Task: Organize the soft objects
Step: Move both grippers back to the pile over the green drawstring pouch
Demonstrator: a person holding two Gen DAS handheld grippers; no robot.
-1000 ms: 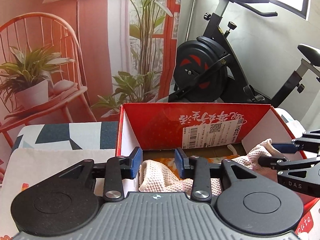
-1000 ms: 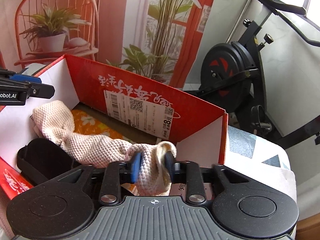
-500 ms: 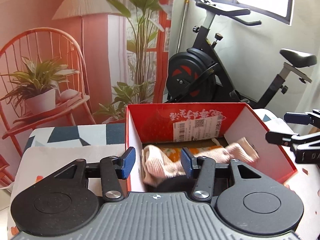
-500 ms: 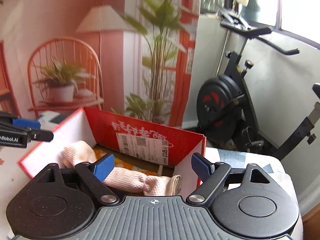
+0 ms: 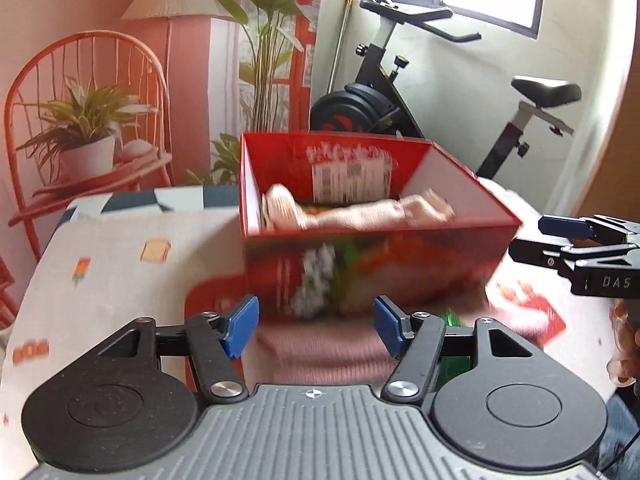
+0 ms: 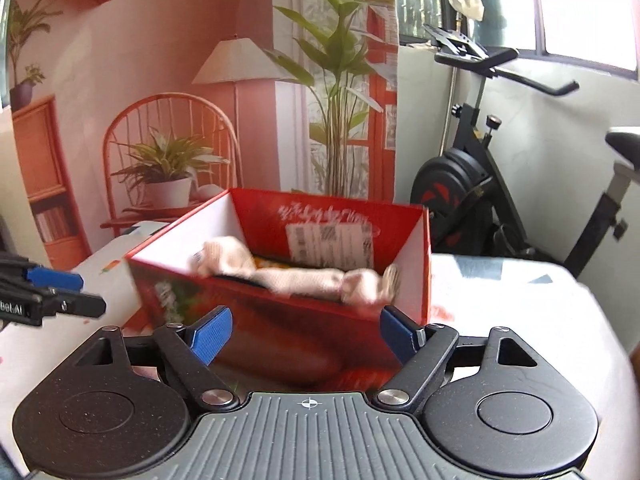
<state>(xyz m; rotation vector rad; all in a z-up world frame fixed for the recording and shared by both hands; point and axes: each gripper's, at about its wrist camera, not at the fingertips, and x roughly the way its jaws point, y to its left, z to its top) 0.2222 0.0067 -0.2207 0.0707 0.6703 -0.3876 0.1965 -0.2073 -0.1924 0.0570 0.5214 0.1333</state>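
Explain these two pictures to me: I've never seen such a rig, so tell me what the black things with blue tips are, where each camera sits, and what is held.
There is no robot here. A person holds one two-finger tool in each hand, with a wide-angle camera on each looking along its fingers. One picture comes from the left gripper, the other from the right gripper. Each tool also shows at the edge of the other's picture. On the patterned tablecloth stands a red box with a cream knitted cloth inside. Nothing is held: the left jaws are opening, the right jaws closing slightly, both empty.
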